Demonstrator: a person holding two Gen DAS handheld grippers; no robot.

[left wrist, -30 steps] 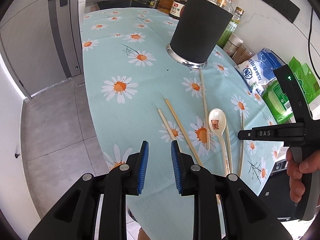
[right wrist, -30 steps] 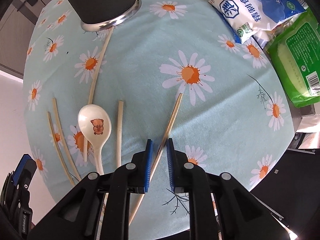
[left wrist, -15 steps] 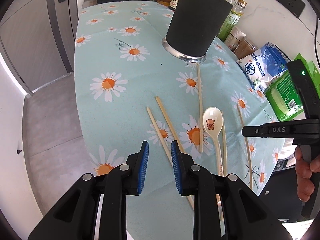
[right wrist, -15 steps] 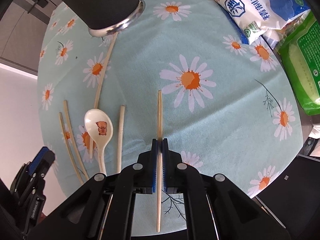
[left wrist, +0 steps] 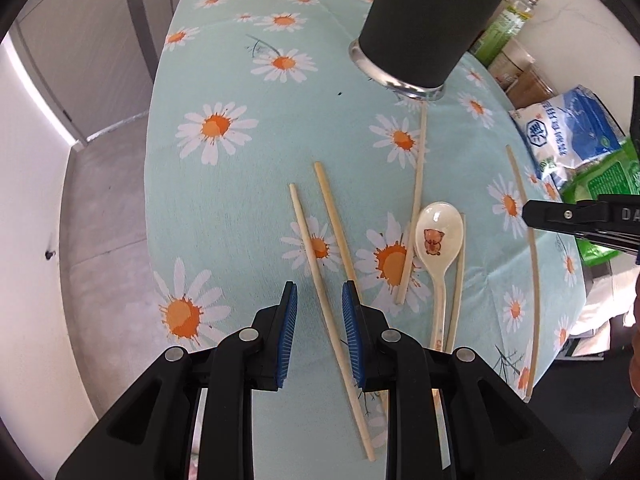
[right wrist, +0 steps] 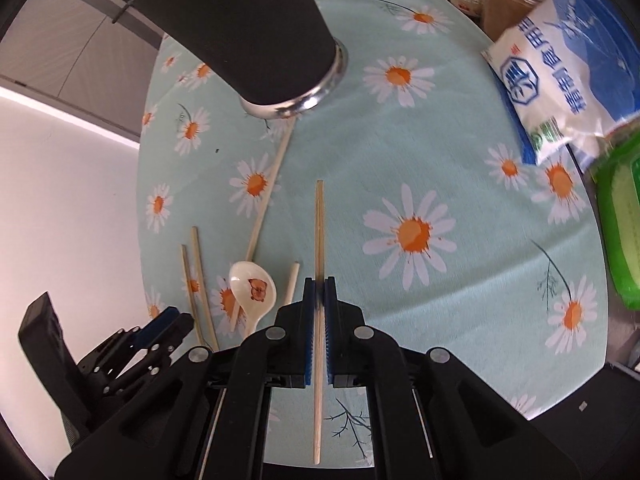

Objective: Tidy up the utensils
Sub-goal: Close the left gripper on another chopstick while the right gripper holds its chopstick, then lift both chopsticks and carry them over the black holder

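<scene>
Right wrist view showed the right gripper (right wrist: 319, 292) with its jaws closed flat on a chopstick (right wrist: 319, 236), gripped about mid-length so the stick ran straight toward 12 o'clock and also poked back toward 6. The black holder (right wrist: 256, 36) stood at 11 o'clock on the desk (right wrist: 420, 140), its chrome base ring nearly touching another chopstick (right wrist: 266, 200).

The left gripper (left wrist: 319, 312) hovered with jaws parted wide, holding nothing, straddling a chopstick (left wrist: 320, 276) that lay slanted from 11 to 5 o'clock; a second one (left wrist: 334, 220) lay just beside it. The spoon (left wrist: 438, 236) lay at 2 o'clock, bowl up, between two more sticks.

As a judgement, the step in hand was carrying the gripped stick to the holder. It would go best by tilting the stick upright, bringing its lower tip over the mouth, then easing the jaws apart. A slim, smooth wooden stick can swivel in a mid-length pinch, so a firm grip matters. The spoon looked glazed and glossy, with a bear print; the cloth was soft, wrinkled, daisy-patterned.
</scene>
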